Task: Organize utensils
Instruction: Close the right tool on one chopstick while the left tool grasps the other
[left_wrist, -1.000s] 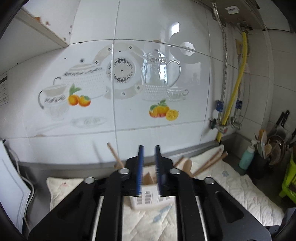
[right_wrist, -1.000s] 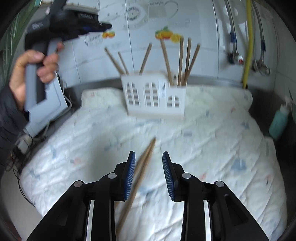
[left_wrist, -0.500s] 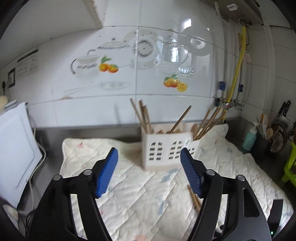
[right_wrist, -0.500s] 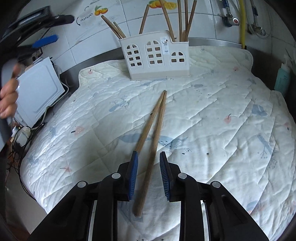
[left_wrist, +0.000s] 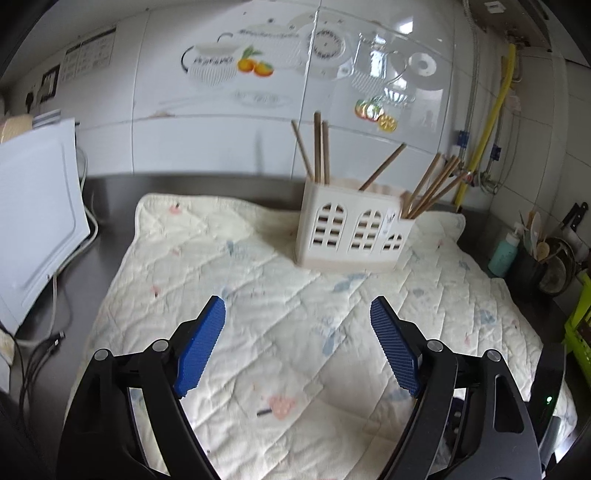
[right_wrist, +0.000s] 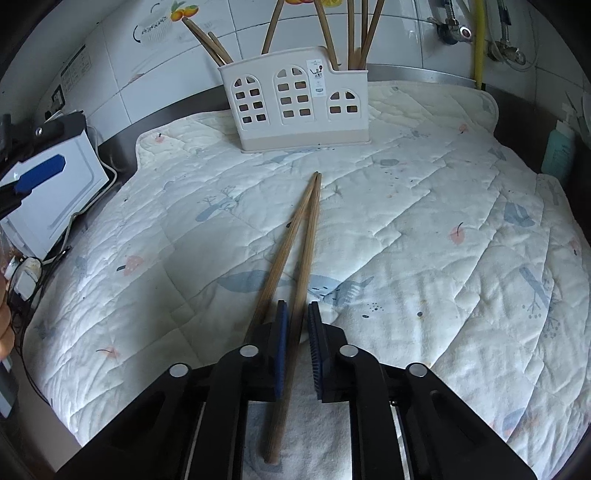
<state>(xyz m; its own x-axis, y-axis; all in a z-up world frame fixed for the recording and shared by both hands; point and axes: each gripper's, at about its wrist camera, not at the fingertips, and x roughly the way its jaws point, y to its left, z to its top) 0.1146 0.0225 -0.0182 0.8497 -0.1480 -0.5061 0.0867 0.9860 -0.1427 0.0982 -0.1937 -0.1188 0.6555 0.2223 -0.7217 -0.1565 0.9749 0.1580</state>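
Blue-padded, the right claw (right_wrist: 298, 334) had just been closing and was clenched on one chopstick (right_wrist: 300, 291) of a wooden pair lying on the quilted mat (right_wrist: 424, 229). That stick ran between the pads, its long axis pointing away from the claw toward the white utensil holder (right_wrist: 295, 101) at the far edge of the mat. Its partner (right_wrist: 279, 258) lay just left of the left pad, outside the grip, the two tips meeting at the far end. Lifting and carrying the held stick to the holder looked like the coming move, and the right hand was clearly the nearer. The left claw (left_wrist: 297, 345) had just been opening and hung released and empty over the mat. Neither chopstick showed in the left wrist view, and the holder's compartments could not be seen into.
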